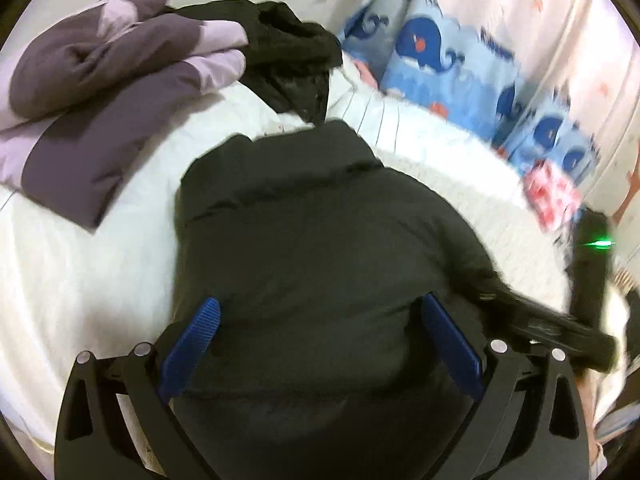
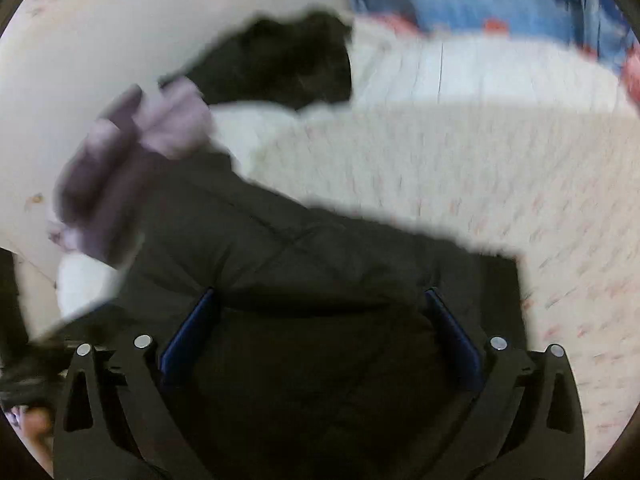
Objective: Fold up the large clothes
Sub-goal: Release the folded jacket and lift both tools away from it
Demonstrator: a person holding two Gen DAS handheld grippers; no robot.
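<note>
Black puffer jacket (image 1: pixel 320 248): quilted, bulky, lying in a folded mound on the white bedspread (image 1: pixel 80 280); fills the lower centre of both wrist views. In the right wrist view the same jacket (image 2: pixel 304 288) runs from the lower left up toward the middle, picture blurred.

Left gripper (image 1: pixel 320 320): black frame, blue ribbed pads (image 1: pixel 192 344); jaws spread wide, one finger on each side of the jacket's bulk. The padding lies between the fingers; the pads stand clear of it, no clamping seen.

Right gripper (image 2: pixel 320 312): same build, blue pads (image 2: pixel 188 328) wide apart over the jacket. Fabric lies between and under the fingers; blur leaves it unclear whether the pads press on it. In the left wrist view this tool (image 1: pixel 560 320) appears at the right edge as a dark bar with a green light, touching the jacket's right side.

Purple two-tone jacket (image 1: pixel 112 92): dark and pale lilac panels, folded, at the far left of the bed, apart from the black jacket.

Second black garment (image 1: pixel 292 52): fur-like trim, heaped beyond the purple jacket, near the wall.

Whale-print bumper (image 1: pixel 440 64): blue, padded, along the far bed edge under a pale curtain (image 1: pixel 540 20).

Part of a hand (image 2: pixel 36 424): lower left edge of the right wrist view, blurred.
</note>
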